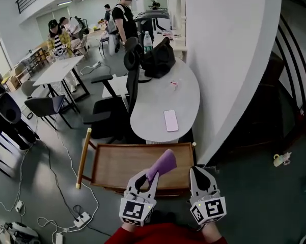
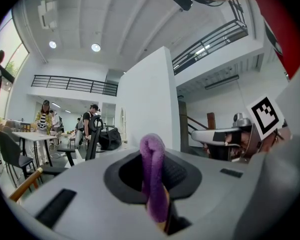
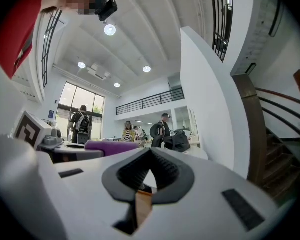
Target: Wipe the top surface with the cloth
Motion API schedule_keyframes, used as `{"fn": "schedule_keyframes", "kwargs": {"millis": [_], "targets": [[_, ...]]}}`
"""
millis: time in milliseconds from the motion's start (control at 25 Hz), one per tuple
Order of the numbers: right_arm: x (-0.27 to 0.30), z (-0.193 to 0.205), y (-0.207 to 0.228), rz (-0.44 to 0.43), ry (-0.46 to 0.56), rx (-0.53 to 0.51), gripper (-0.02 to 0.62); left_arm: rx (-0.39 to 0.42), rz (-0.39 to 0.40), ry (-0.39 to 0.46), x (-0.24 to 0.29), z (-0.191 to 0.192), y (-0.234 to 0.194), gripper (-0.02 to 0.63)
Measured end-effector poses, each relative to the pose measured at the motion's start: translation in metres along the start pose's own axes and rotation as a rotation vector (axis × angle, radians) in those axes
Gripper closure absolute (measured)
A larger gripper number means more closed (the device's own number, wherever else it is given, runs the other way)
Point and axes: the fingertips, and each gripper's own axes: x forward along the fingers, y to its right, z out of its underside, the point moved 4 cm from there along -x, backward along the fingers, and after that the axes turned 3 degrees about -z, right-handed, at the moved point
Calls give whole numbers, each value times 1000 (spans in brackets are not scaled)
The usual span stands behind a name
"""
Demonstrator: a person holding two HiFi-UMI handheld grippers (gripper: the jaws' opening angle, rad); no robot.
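Nearest the camera, a red sleeve (image 1: 163, 234) filled the bottom edge of the head view, with both tools held out side by side just beyond it. The left gripper (image 1: 146, 179) was clamped on a purple cloth (image 1: 163, 164), a folded roll of which stood up between its dark pads and stuck out past the tips, leaning toward the right. The right gripper (image 1: 201, 173) sat just beside it. Its jaws were closed tip to tip with nothing between them, and only a small gap showed behind the meeting point. In the head view both tools appeared over the near edge of a wooden cart top (image 1: 122, 164), a rimmed rectangular surface with a woven-looking panel and a brass-coloured handle bar (image 1: 82, 156) along its left side. Whether the cloth touched that surface could not be told. On the floor to the left lay a white power strip (image 1: 81, 219) with trailing cables. Just behind the cart stood a white table (image 1: 147, 111) with a rounded end, set against a white wall (image 1: 229, 60). A pink phone (image 1: 171, 120) lay on its near part, and a black bag (image 1: 158, 60) and a water bottle (image 1: 147, 42) stood farther along. Black office chairs (image 1: 130, 85) stood at its left side. To the right, dark wooden stairs (image 1: 290, 85) rose behind the wall. Far back, several people (image 1: 123, 17) stood among other desks.
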Motion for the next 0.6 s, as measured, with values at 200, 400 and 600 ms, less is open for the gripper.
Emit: {"fn": "schedule_keyframes", "kwargs": {"millis": [200,400,600], "targets": [[2,1,3,1,1,-12,583,1,2,-4,6,3,0,551],[-1,3,5,13,-3,-14,583,-16,8,-10,7,6,1,549],[0,3,10,18,-2,-15,583,-20,5,-10,12,7,1,549]]}}
